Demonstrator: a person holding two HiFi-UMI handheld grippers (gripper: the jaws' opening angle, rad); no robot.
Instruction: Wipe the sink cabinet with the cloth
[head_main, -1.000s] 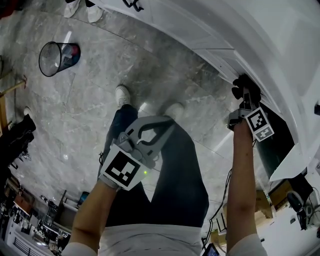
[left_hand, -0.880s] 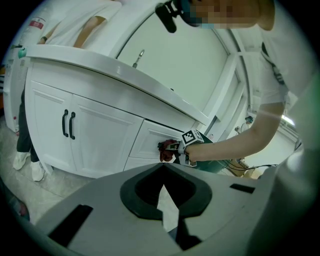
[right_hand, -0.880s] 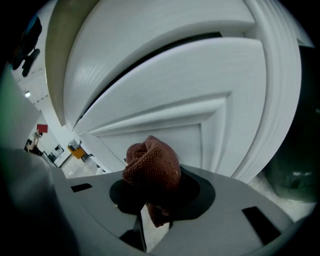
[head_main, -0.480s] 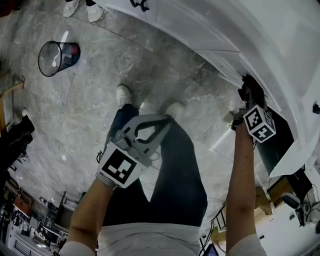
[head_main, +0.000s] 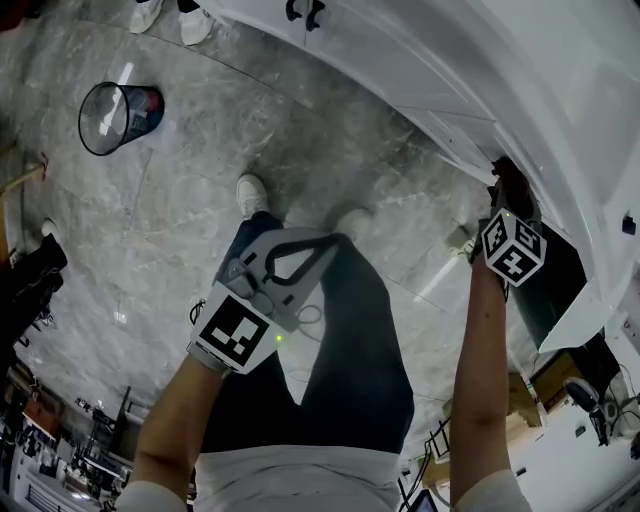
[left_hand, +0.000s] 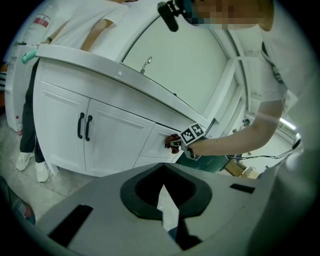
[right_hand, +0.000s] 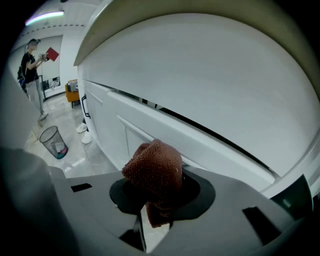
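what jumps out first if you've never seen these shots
The reddish-brown cloth stands out, bunched in the right gripper and held against the front of the white sink cabinet. Next comes the left gripper, shut and empty, hanging low over the person's legs. A wire bin stands on the grey marble floor at far left.
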